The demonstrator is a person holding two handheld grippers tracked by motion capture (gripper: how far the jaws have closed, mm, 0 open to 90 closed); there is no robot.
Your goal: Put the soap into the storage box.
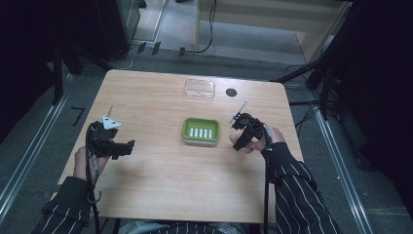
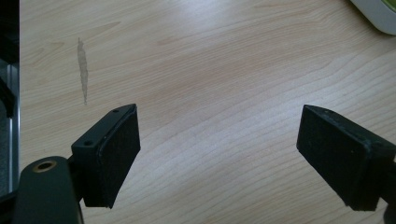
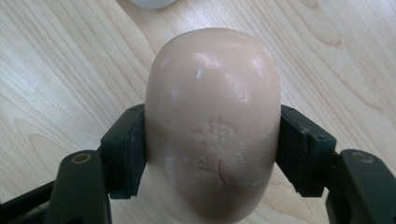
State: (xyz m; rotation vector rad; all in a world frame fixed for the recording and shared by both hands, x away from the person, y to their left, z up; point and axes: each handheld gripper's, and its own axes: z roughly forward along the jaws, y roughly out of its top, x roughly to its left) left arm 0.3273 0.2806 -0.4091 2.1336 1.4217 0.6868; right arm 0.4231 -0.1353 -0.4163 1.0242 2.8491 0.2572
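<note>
Right tongs [image 3: 212, 154]: clamped on a pale beige bar of soap [image 3: 212, 116], 1 black jaw pressed against each long flank, the grip taken at the bar's lower half so that the rounded end projects beyond the jaws. This hold appears chosen to leave the underside and far end free for setting down. In the high view the soap [image 1: 242, 141] sits at centre right of the frame, carried by the right tongs [image 1: 243, 134] just beside the right edge of the green soap dish [image 1: 200, 130]; whether the bar rests on the worktop [image 1: 170, 185] or is slightly raised cannot be told.

Left tongs [image 2: 219, 158]: jaws well apart, nothing between them, bare wood grain beneath. In the high view the left tongs [image 1: 127, 146] lie at centre left of the frame, well apart from the dish and pointed toward it, judged to be on standby to steady the dish if required.

Dish: slotted white insert visible, nothing in it, positioned at frame centre. A clear plastic lid or tray [image 1: 199, 89] lies beyond it toward the upper centre, out of the working path.

Assessment: the soap is secured and close to the dish; placing it there is the likely step, not yet done. Risk: smooth, rounded flanks may slip under a loose grip.
</note>
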